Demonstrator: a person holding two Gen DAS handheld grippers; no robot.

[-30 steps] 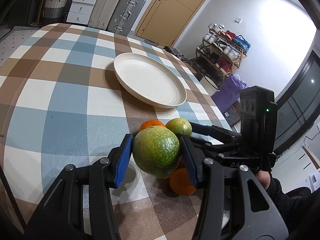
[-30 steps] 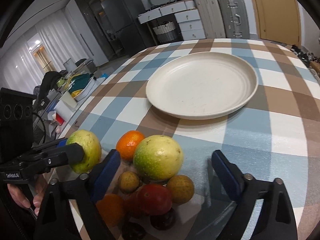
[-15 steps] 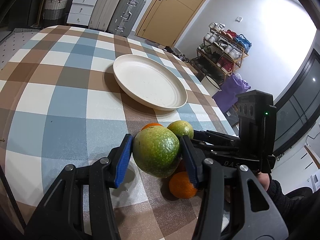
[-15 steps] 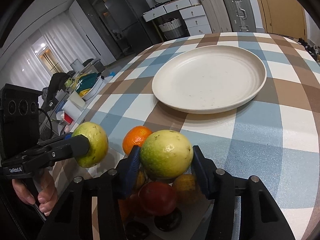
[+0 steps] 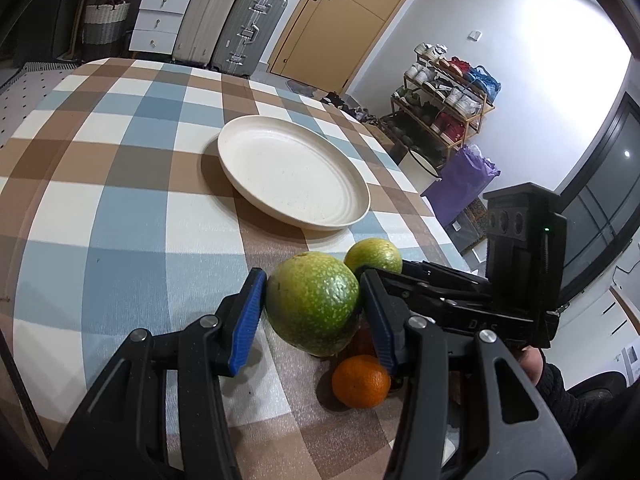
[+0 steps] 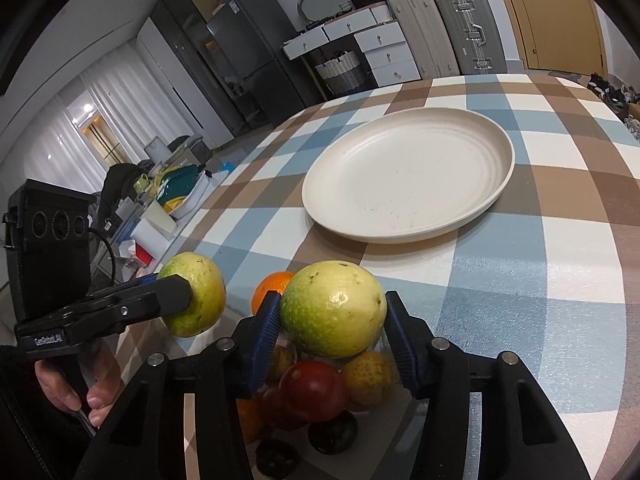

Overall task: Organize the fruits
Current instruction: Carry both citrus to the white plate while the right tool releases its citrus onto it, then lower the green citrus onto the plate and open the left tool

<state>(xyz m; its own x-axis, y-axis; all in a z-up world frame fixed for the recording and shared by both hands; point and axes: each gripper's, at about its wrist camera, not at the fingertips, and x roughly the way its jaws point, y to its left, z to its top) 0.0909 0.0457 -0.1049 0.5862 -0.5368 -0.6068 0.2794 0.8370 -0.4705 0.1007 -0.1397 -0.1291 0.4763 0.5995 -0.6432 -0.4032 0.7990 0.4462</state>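
My left gripper [image 5: 314, 312] is shut on a green guava [image 5: 312, 302], held above the fruit pile. In the right wrist view the left gripper [image 6: 176, 298] shows with that guava [image 6: 196, 296]. My right gripper [image 6: 330, 320] is shut on a yellow-green guava [image 6: 334, 308], lifted just above the pile; it shows in the left wrist view [image 5: 374, 254] too. Below lie an orange [image 5: 360, 380], a red fruit [image 6: 312, 390], a small yellow fruit [image 6: 368, 378] and dark fruits [image 6: 332, 436]. An empty cream plate [image 6: 408, 172] [image 5: 292, 172] sits beyond on the checked tablecloth.
The table edge falls off at the right in the left wrist view, with a shoe rack [image 5: 444, 96] and purple bag [image 5: 460, 184] beyond. Suitcases [image 6: 440, 32], drawers and a fridge [image 6: 248, 52] stand behind the table.
My right gripper closed on the yellow-green guava and lifted it off the pile. My left gripper rose slightly with its guava, drawing back from the plate.
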